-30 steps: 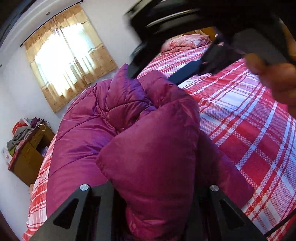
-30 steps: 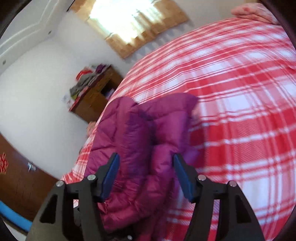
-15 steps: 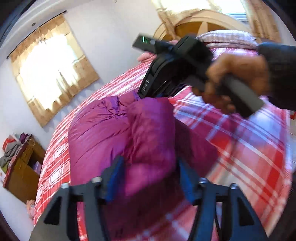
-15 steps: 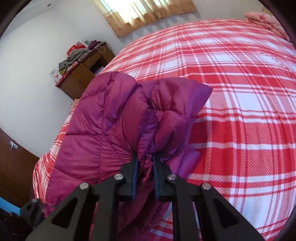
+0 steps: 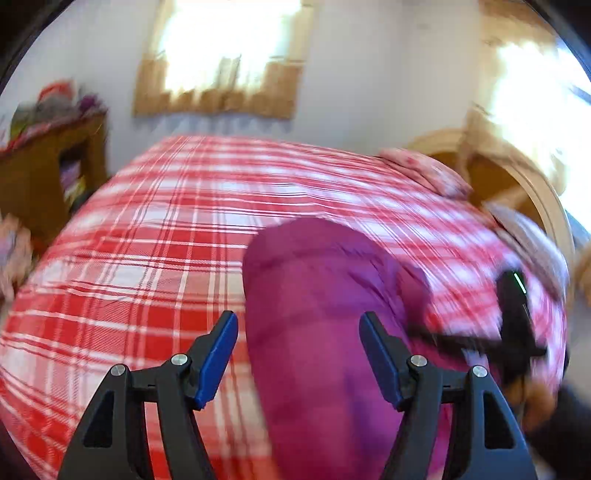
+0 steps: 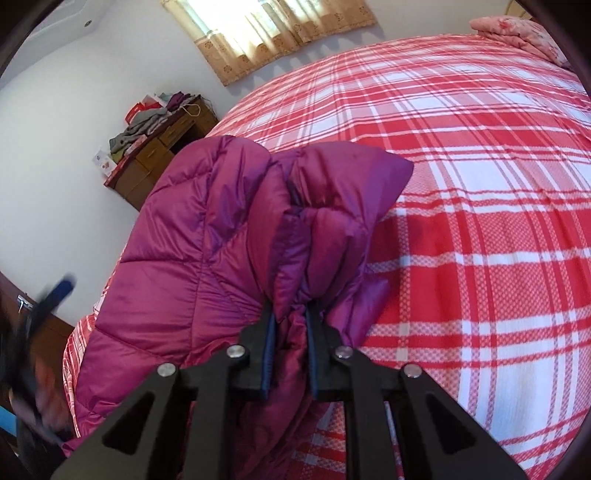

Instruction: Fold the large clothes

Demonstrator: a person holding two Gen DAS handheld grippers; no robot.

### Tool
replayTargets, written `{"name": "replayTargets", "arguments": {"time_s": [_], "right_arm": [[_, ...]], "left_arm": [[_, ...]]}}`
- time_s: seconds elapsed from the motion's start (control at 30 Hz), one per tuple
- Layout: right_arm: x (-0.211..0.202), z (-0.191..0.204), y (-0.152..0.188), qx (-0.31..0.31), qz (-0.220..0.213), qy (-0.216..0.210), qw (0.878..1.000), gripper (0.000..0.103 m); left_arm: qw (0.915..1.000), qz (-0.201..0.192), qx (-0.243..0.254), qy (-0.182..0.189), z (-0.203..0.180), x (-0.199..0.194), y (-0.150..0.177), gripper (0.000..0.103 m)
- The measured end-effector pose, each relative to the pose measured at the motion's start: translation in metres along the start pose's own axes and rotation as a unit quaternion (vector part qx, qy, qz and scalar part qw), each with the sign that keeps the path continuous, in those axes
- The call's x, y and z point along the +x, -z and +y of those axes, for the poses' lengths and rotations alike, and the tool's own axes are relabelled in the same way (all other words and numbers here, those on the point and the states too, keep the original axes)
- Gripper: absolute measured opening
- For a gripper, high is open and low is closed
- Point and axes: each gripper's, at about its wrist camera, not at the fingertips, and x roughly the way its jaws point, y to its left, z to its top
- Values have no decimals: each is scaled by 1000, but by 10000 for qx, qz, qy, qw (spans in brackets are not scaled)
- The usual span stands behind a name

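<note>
1. A wooden desk (image 6: 162,147) stands against the white wall at the left of the right wrist view, with clothes piled on its top; a curtained window (image 6: 269,33) lies further right, above the bed.
2. The puffer jacket (image 6: 207,266) is magenta-purple, glossy and quilted in stitched panels. It lies bunched on the near left part of the red-and-white plaid bedspread (image 6: 480,206), its padded folds heaped up and a darker zipper line running down the middle.
3. The right gripper (image 6: 290,332) has its jaws drawn narrow, pinching a thick fold of the jacket between the blue pads (image 6: 267,354).
4. In the left wrist view, which is blurred, the left gripper (image 5: 299,354) has its jaws spread wide and grips nothing; a rounded bulk of the jacket (image 5: 317,314) sits between and beyond the fingers (image 5: 218,354).
5. The plaid bedspread (image 5: 147,258) fills that view's left and centre.
6. At its right edge the other gripper shows as a dark blur (image 5: 517,325), just beside the jacket.
7. A pink floral pillow (image 6: 517,33) rests at the bed's far right corner.
</note>
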Motion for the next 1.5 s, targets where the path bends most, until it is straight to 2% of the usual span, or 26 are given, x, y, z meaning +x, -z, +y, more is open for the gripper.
{"name": "replayTargets", "arguments": {"time_s": [0.1, 0.27, 0.4, 0.53, 0.63, 0.73, 0.83, 0.9, 1.07, 1.13, 1.2, 1.23, 1.3, 1.37, 1.43, 1.5], "right_arm": [[1, 0, 1, -43, -33, 29, 10000, 16], [3, -1, 4, -39, -80, 41, 10000, 16], [7, -4, 7, 46, -111, -48, 9999, 15], [10, -9, 9, 121, -158, -182, 9996, 15], [10, -9, 10, 141, -193, -183, 9995, 15], [8, -8, 9, 248, -148, -125, 9995, 15], [-1, -4, 6, 143, -59, -18, 9999, 22], [-15, 0, -1, 12, 16, 168, 9999, 29], [-67, 15, -41, 93, -462, 440, 9979, 29], [-74, 28, -65, 341, -639, 100, 9973, 29], [-67, 42, -79, 524, -614, -189, 9966, 29], [-57, 50, -84, 570, -529, -132, 9969, 29], [-30, 56, -89, 665, -380, 390, 9963, 29], [0, 47, -82, 915, -324, 995, 9903, 29], [16, 34, -71, 963, -392, 1335, 9856, 29], [22, 19, -60, 948, -427, 1437, 9841, 24]], "left_arm": [[9996, 156, -100, -202, -1, 39, -16, 69], [9968, 638, 71, -467, -18, 89, 1, 69], [9955, 638, -54, -697, -18, 100, 20, 73], [9953, 613, -163, -728, -13, 108, 27, 79], [9933, 792, -208, -811, -10, 121, 28, 84], [9931, 792, -212, -839, -10, 120, 28, 85], [9930, 737, -128, -918, -13, 118, 29, 85], [9927, 704, -71, -973, -14, 117, 28, 85], [9920, 674, -13, -1072, -16, 118, 28, 85], [9905, 625, 114, -1219, -21, 117, 27, 85], [9887, 571, 249, -1367, -26, 116, 28, 85], [9878, 553, 302, -1424, -28, 116, 28, 85], [9872, 554, 328, -1460, -29, 117, 28, 86], [9874, 565, 307, -1448, -27, 117, 28, 86], [9875, 566, 306, -1438, -27, 118, 28, 86], [9881, 581, 289, -1394, -25, 119, 28, 86]]}}
